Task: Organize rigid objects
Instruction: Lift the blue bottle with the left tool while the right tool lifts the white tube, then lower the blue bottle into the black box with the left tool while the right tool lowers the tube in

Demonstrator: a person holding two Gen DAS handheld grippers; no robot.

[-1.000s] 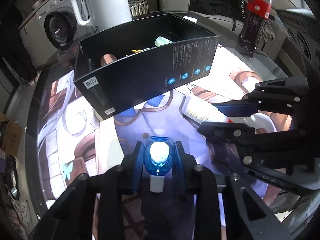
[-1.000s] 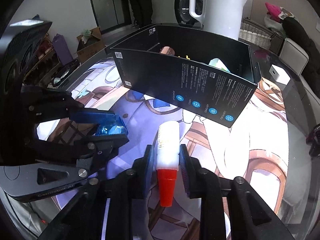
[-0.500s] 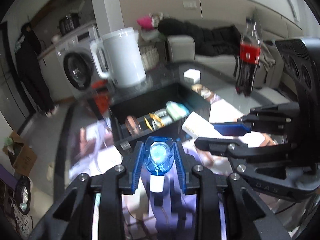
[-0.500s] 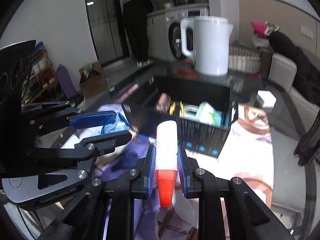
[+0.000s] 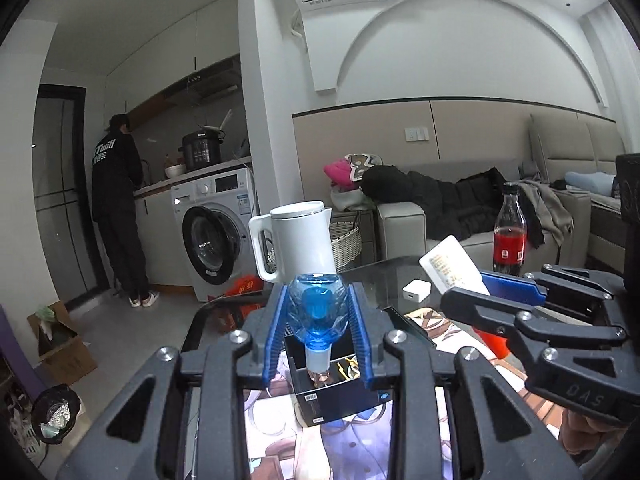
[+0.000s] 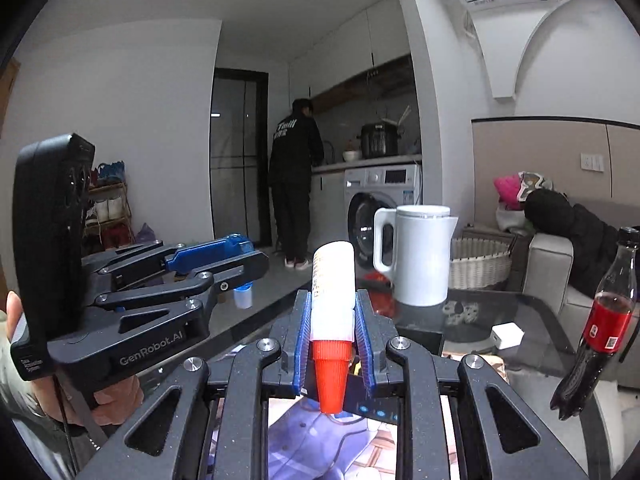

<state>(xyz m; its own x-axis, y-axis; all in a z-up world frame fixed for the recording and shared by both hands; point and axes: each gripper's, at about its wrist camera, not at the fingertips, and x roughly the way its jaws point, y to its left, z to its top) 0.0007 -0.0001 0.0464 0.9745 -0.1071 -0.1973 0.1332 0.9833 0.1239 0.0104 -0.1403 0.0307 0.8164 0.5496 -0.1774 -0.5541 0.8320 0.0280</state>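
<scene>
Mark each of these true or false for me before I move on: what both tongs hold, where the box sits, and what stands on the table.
1. The left tongs are shut on a blue bottle. True.
2. The right tongs are open and hold nothing. False: they are shut on a white tube with a red cap.
3. The black box shows low between the left tongs' fingers. True.
4. The white kettle lies on its side. False: it stands upright on the glass table.
5. The cola bottle has a green label. False: the label is red.
</scene>
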